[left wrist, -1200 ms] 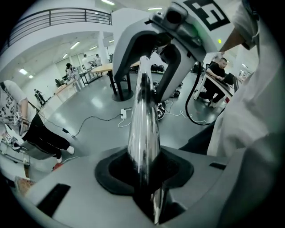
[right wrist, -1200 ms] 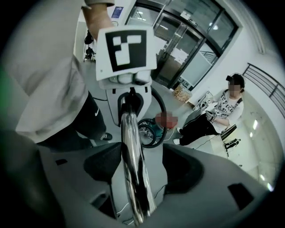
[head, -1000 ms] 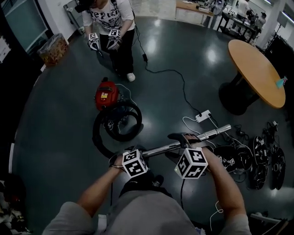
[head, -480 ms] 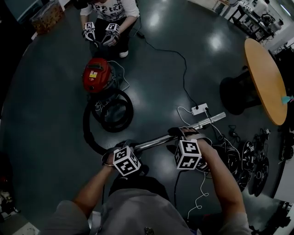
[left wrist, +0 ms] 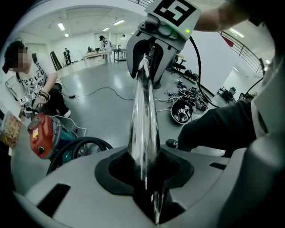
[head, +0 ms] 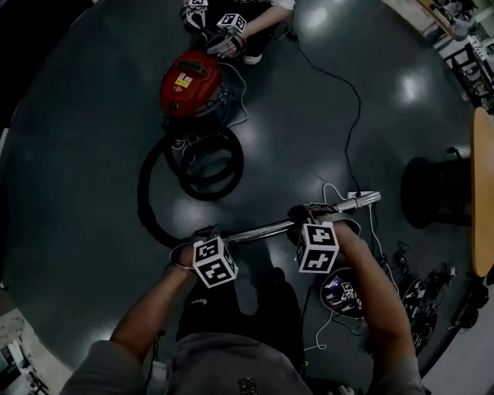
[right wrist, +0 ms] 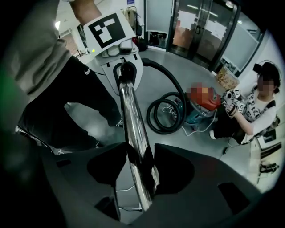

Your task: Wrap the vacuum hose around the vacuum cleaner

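Note:
The red vacuum cleaner (head: 191, 81) stands on the dark floor. Its black hose (head: 202, 166) lies coiled in front of it and loops round to the chrome wand (head: 262, 229). My left gripper (head: 204, 235) is shut on the wand's hose end, and the tube fills its jaws (left wrist: 147, 178). My right gripper (head: 309, 217) sits farther along the wand. Its jaws have just been closing, with the tube between them and the pads against it (right wrist: 138, 167). The right gripper view shows the vacuum (right wrist: 205, 100) and the hose coil (right wrist: 167, 113) beyond the wand.
A second person (head: 231, 19) crouches behind the vacuum, holding two grippers. A white power strip and cables (head: 349, 194) lie by the wand's far tip. Black gear (head: 343, 289) is piled at my right. A round table's base (head: 436, 193) stands farther right.
Both grippers and the wand have sunk toward the floor. The view has tilted further down, so the vacuum and the other person sit higher in the frame.

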`<control>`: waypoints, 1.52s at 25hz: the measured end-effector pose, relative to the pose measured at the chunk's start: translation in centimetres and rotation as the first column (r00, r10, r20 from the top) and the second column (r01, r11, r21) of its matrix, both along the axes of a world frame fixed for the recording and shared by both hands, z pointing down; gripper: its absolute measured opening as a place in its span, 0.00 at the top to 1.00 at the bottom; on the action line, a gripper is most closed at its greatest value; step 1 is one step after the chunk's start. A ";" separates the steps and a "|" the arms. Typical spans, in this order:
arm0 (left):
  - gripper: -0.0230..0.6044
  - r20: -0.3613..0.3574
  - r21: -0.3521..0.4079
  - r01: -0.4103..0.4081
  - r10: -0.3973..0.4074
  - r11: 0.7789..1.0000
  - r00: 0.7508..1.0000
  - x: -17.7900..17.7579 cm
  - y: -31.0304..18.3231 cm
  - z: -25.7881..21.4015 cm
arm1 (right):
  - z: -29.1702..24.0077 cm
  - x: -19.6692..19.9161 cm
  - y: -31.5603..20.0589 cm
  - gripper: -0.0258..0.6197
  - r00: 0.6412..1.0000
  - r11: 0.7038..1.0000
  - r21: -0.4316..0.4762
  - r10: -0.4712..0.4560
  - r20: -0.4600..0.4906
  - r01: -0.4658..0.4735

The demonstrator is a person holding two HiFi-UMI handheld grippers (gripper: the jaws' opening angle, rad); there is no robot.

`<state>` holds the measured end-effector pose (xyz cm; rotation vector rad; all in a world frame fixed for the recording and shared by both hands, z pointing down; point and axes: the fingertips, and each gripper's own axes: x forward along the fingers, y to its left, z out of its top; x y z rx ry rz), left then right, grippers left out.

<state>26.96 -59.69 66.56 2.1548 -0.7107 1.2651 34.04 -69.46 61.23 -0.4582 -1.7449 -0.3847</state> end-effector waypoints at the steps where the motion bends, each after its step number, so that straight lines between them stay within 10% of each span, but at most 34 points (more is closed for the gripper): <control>1: 0.74 -0.002 -0.019 0.000 0.000 1.000 1.000 0.0 0.2 1.6 | 1.7 0.0 0.2 0.66 1.000 0.999 -0.021 -0.031 0.002 0.031; 16: 0.74 0.100 -0.107 0.060 -0.049 0.992 0.994 -0.7 1.1 27.9 | 29.8 -0.2 0.7 0.70 0.971 0.972 -0.045 -0.227 0.070 0.231; 22: 0.73 0.009 -0.169 0.072 -0.071 0.983 0.997 -0.9 1.3 37.9 | 40.1 -1.2 0.7 0.71 0.967 0.968 -0.025 -0.249 0.059 0.251; 38: 0.72 0.102 -0.099 0.085 -0.075 0.991 0.992 -2.7 0.1 55.3 | 58.2 -2.7 -0.4 0.72 0.956 0.955 -0.046 -0.293 -0.019 0.292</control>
